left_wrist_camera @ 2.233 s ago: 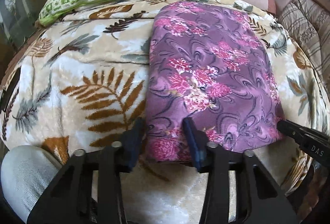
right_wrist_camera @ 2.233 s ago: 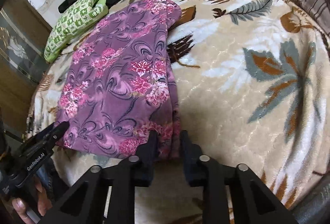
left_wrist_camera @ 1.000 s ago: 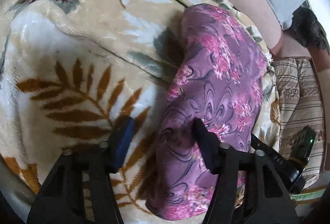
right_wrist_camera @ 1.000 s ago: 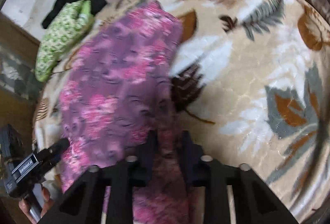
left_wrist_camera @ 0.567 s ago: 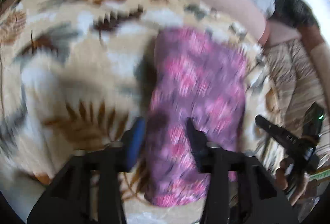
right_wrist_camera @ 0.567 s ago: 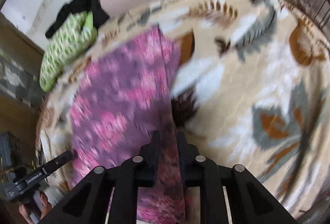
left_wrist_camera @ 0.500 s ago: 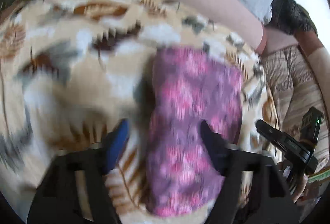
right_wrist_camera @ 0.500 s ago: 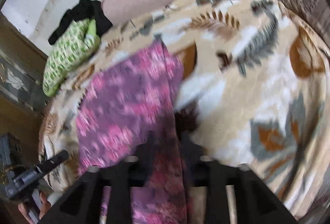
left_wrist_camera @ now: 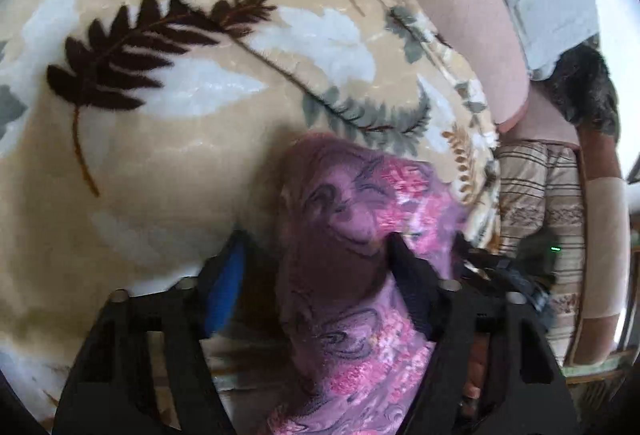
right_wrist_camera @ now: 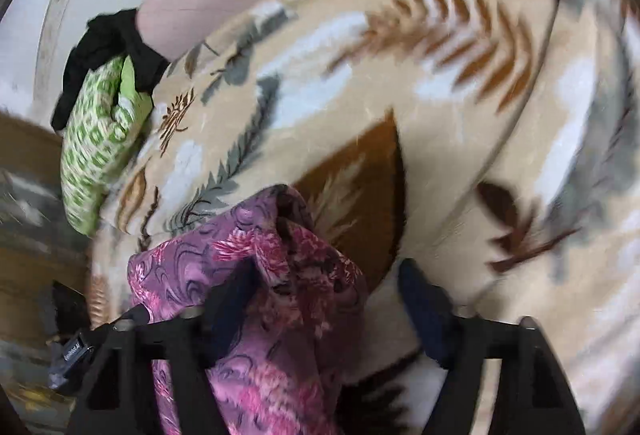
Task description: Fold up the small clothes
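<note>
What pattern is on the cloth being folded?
Purple garment with pink flowers and dark swirls, clearest in the right wrist view.

The purple floral garment (left_wrist_camera: 352, 219) is bunching up between my jaws, its pink flowers and dark swirls showing on soft, wrinkled cloth. It is rising in a rounded hump over the leaf-patterned blanket (left_wrist_camera: 192, 123) and trailing down toward me in a long folded band. From my right side the same garment (right_wrist_camera: 280, 275) is lying doubled over, its far end rumpled into a small peak, its near part draping below my view
</note>
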